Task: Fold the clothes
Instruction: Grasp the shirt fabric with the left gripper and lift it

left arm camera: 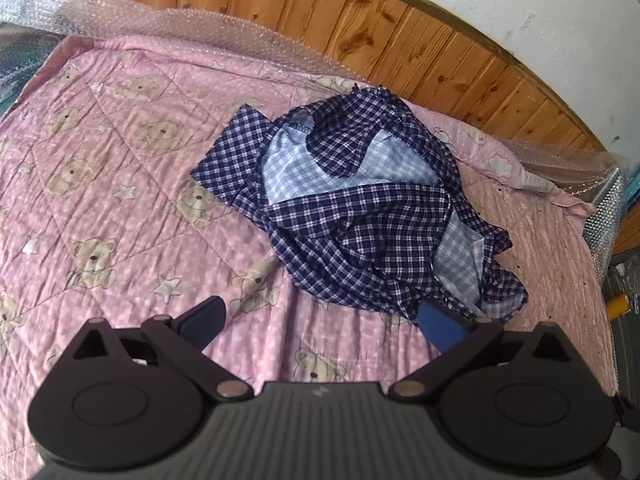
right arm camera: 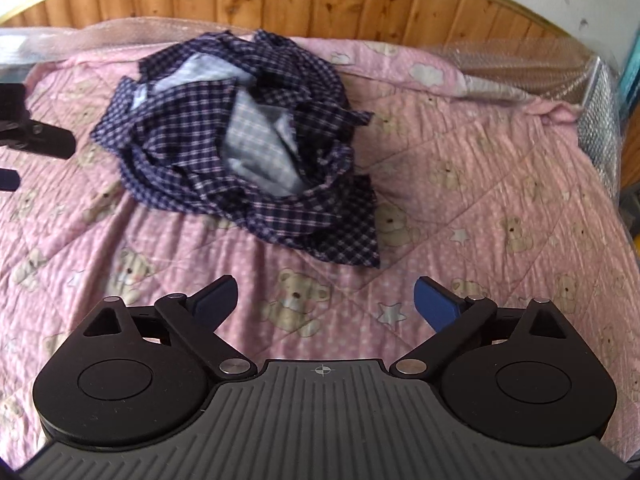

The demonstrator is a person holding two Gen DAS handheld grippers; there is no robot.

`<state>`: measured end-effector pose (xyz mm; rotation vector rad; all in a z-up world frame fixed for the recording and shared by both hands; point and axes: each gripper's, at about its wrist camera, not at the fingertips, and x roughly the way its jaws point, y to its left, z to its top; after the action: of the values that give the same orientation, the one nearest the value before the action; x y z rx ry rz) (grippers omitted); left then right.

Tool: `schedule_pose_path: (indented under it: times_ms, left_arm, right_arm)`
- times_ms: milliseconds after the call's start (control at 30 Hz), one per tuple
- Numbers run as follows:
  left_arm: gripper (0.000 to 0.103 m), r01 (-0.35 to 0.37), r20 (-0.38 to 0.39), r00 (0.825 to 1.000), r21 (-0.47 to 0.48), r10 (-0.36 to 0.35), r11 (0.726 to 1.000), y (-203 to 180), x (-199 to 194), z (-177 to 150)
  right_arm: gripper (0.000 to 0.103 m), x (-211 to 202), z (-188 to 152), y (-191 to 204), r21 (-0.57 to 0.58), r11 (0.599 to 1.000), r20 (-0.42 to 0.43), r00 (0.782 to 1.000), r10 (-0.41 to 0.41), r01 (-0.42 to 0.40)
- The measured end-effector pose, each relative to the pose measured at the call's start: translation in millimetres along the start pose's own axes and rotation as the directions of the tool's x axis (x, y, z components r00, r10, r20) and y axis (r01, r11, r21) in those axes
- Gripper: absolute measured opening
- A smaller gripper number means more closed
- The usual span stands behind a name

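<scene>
A: Left gripper (left arm camera: 322, 322): blue-padded jaws spread wide, nothing between them. It hangs over the quilt just short of the shirt's near hem; the right pad overlaps that hem in its own view, and whether it touches the cloth I cannot tell.

B: Right gripper (right arm camera: 324, 300): jaws likewise parted, empty. It sits nearer the camera than the shirt, with bare quilt between its fingertips and the cloth.

A: Checked shirt (left arm camera: 360, 208): one crumpled heap, dark navy check with the pale blue inside turned out in several patches. Not spread, not folded. A flat flap sticks out of the heap on its left side in the left wrist view.

B: The shirt lies on a pink quilt (left arm camera: 120, 184) printed with bears and stars. Beyond the shirt, bubble wrap (left arm camera: 224, 28) runs along the quilt's far edge.

A: Behind the bubble wrap, past the shirt, stands a wooden panelled board (left arm camera: 400, 24), a white wall above it.

B: In the right wrist view, part of the left gripper shows well to the shirt's left, at the frame edge.
</scene>
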<state>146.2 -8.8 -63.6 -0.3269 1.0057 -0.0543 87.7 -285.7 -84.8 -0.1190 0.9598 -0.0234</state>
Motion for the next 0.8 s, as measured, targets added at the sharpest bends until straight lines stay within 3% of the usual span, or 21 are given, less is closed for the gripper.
schedule_pose_path:
  times_ms: [133,300,333,367,400,433,533,600,700,767,800]
  left_arm:
    - [0.103,-0.014,-0.062,0.998,-0.014,0.013,1.0,-22,60,33]
    - [0.098,-0.105,-0.101,0.99,-0.056,0.099,0.993,-35,131,64]
    - [0.071,-0.092,-0.111,0.99,-0.061,0.085,0.994,-35,137,66]
    - [0.03,-0.071,-0.121,0.991,-0.066,0.062,0.995,-35,139,66]
    - [0.017,-0.052,-0.113,0.993,-0.064,0.044,0.997,-34,135,64]
    - [0.011,-0.017,-0.089,0.996,-0.051,0.012,0.999,-34,124,61]
    - [0.006,0.116,-0.005,0.993,-0.015,-0.116,0.993,-24,58,38]
    - [0.006,0.148,-0.017,0.989,-0.003,-0.148,0.989,-3,7,2]
    - [0.006,0.02,-0.16,0.987,-0.024,-0.023,1.0,41,-32,-76]
    - [0.007,-0.089,-0.269,0.96,-0.032,0.078,0.995,73,-42,-128]
    - [0.008,-0.104,-0.301,0.95,-0.069,0.079,0.992,84,-47,-142]
  right_arm:
    - [0.097,20,-5,-29,0.079,0.997,-0.039,0.999,0.005,-0.002]
    - [0.097,35,-23,-70,0.168,0.986,-0.096,0.995,0.013,0.003]
    - [0.097,37,-26,-78,0.178,0.984,-0.107,0.994,0.012,0.007]
    - [0.096,39,-27,-84,0.19,0.982,-0.107,0.994,0.016,0.004]
    - [0.095,41,-29,-90,0.203,0.979,-0.107,0.994,0.021,0.002]
    - [0.093,41,-25,-94,0.214,0.977,-0.093,0.995,0.029,-0.009]
    - [0.088,42,-15,-106,0.244,0.969,-0.045,0.997,0.055,-0.042]
    - [0.088,42,-9,-113,0.264,0.962,-0.013,0.997,0.071,-0.065]
    - [0.089,46,6,-119,0.279,0.955,0.027,0.995,0.096,-0.099]
    - [0.089,55,22,-113,0.258,0.958,0.035,0.992,0.122,-0.127]
    - [0.089,58,33,-106,0.24,0.961,0.042,0.99,0.134,-0.14]
